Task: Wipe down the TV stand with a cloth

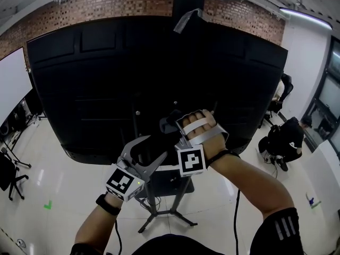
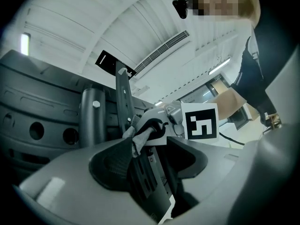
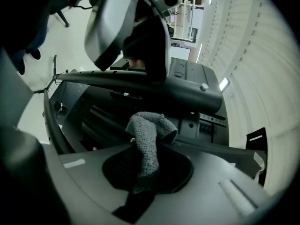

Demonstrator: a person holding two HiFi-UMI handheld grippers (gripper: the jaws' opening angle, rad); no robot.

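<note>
White floor (image 1: 64, 195), brick wall (image 1: 127, 4), black TV back (image 1: 106, 78) filling mid-frame. My right gripper (image 3: 147, 165) clamps the grey cloth (image 3: 149, 130) just below the TV stand (image 3: 140, 81) bar. My left gripper (image 2: 150, 168) gapes wide, straddling a bracket (image 2: 123, 102).

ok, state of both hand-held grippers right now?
Left hand-held gripper: open, black bracket between its jaws, unclamped.
Right hand-held gripper: shut on grey cloth.

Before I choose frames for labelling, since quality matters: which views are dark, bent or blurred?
Head view: the TV back is near black, little detail, and the brick wall bows from lens distortion. Left gripper view: bright ceiling, dark rounded corners. Right gripper view: cloth sharp, corners black.
</note>
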